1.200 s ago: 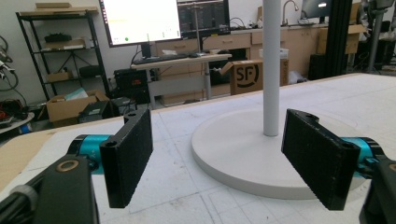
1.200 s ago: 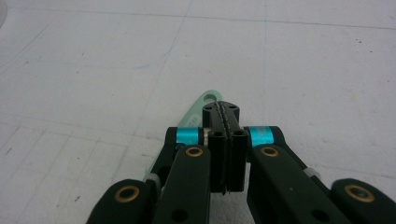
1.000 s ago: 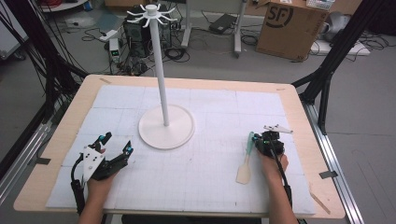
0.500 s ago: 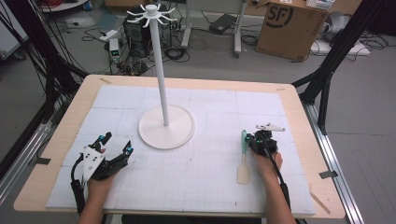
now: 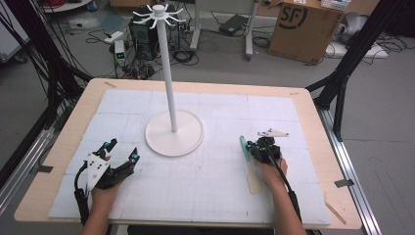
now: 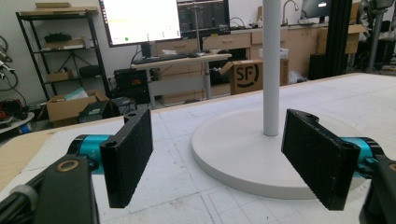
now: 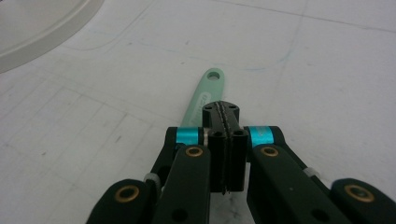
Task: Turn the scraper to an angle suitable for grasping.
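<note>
From the high view I look forward and down over the whole table, my forearms entering at the bottom edge. My left gripper view sits low, just above the mat, facing the white stand close ahead and the room beyond. My right gripper view tilts steeply down at the mat, very close. All three views share the stand's round base.

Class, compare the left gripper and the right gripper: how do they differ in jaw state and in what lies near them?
The left gripper has jaws wide apart; the right gripper has jaws pressed together. The left faces the white stand base; the right sits over a green-handled utensil. Both have black jaws with teal fittings.
</note>
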The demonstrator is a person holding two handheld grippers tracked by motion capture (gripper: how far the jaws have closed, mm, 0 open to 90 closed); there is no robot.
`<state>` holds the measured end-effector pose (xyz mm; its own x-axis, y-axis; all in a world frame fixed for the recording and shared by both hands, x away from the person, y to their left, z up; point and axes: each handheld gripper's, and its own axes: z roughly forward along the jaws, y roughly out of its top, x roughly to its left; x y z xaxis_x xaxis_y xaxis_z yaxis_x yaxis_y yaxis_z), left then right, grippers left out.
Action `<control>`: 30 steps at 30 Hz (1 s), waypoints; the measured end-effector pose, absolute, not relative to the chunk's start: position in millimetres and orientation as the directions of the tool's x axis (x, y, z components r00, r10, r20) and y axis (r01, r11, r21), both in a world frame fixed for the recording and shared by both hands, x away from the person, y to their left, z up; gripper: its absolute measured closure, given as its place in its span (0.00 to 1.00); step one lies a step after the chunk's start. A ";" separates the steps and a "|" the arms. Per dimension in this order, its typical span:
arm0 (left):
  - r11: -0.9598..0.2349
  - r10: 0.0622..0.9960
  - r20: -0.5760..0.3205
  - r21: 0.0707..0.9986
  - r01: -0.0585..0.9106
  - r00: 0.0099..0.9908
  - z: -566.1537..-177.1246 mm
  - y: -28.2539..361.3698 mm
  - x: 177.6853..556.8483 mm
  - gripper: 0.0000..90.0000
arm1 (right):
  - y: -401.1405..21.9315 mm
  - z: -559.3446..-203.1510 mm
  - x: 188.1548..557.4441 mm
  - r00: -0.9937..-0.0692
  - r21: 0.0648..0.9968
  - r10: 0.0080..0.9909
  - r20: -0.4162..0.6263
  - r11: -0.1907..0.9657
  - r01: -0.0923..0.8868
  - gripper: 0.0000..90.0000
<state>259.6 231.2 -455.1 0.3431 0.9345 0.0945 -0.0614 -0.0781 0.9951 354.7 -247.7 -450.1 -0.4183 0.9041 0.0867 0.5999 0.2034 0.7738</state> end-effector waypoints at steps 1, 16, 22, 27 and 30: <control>-0.079 0.934 0.095 0.995 -0.061 0.343 -455.1 231.3 259.6 0.28 | -245.6 -450.3 354.5 -0.426 0.774 0.901 0.081 0.213 0.596 1.00; -0.078 0.935 0.095 0.995 -0.062 0.343 -455.2 231.2 259.6 0.28 | -227.2 -450.0 348.8 -0.546 0.774 0.836 0.055 0.311 0.552 1.00; -0.078 0.934 0.094 0.995 -0.061 0.345 -455.2 231.1 259.4 0.28 | -232.9 -447.2 340.0 -0.529 0.806 0.846 0.062 0.270 0.526 1.00; -0.082 0.934 0.098 0.995 -0.061 0.344 -455.1 231.2 259.3 0.28 | -237.7 -445.8 321.3 -0.545 0.833 0.836 0.064 0.255 0.490 1.00; -0.083 0.934 0.099 0.995 -0.062 0.343 -455.2 231.1 259.3 0.28 | -237.3 -443.9 309.6 -0.565 0.834 0.823 0.056 0.273 0.480 1.00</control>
<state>259.3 231.1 -455.2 0.3429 0.9341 0.0989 -0.0620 -0.0825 0.9947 309.6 -237.3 -443.9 -0.5647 0.8234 0.0559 0.4803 0.2728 0.8336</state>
